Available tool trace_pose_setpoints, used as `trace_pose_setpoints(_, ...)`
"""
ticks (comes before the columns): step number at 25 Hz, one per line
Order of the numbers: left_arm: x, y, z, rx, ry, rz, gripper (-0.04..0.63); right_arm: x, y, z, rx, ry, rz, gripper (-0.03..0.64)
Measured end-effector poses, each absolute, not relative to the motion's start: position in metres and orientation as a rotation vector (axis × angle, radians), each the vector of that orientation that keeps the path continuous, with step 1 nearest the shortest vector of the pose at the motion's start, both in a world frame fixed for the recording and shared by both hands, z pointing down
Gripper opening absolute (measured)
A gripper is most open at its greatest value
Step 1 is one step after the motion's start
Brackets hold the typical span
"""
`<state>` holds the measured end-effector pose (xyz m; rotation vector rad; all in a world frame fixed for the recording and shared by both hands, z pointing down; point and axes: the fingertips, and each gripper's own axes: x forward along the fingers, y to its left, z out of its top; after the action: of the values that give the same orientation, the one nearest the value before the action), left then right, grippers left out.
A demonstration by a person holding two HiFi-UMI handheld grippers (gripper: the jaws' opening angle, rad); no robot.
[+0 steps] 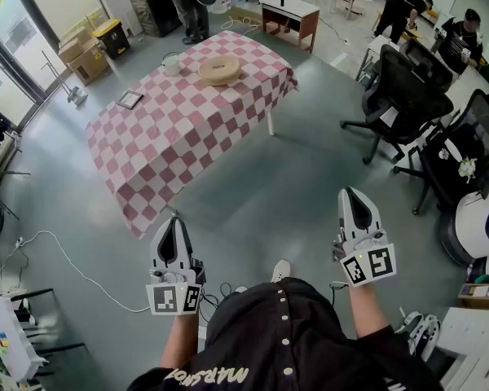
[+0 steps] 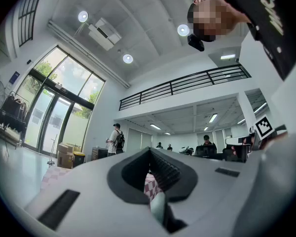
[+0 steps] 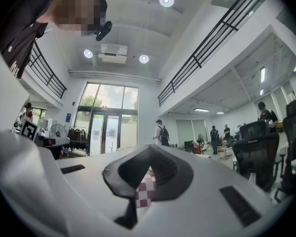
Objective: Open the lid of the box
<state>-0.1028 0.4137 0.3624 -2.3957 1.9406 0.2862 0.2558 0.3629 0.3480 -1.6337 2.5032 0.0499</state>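
Note:
The box [image 1: 220, 69] is round, flat and beige, with its lid on. It lies near the far end of a table under a red-and-white checked cloth [image 1: 171, 137]. Both grippers hang over the grey floor close to my body, well short of the table. My left gripper [image 1: 173, 220] is shut with nothing in it. My right gripper [image 1: 352, 194] is shut and empty too. In the left gripper view the jaws [image 2: 149, 150] meet at a point, with a bit of the checked cloth showing behind them. The right gripper view shows the same closed tips [image 3: 150, 147].
A white cup [image 1: 172, 63] and a small framed slate [image 1: 130, 99] share the table. Black office chairs [image 1: 407, 88] stand at the right. Cardboard boxes [image 1: 81, 55], a yellow bin [image 1: 112, 35] and a wooden desk [image 1: 289, 15] lie beyond. A white cable [image 1: 65, 255] runs across the floor at the left.

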Motion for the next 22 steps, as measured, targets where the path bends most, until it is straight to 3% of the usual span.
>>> trace_pose_setpoints(18, -0.095, 0.399, 0.370, -2.423, 1.946, 0.250, 0.006, 0.243, 0.352, 0.348, -1.583, 2.535, 0.089, 0.002)
trace_pose_setpoints(22, -0.093, 0.398, 0.370, -2.422, 1.950, 0.244, 0.006, 0.243, 0.349, 0.349, -1.553, 2.546, 0.060, 0.084)
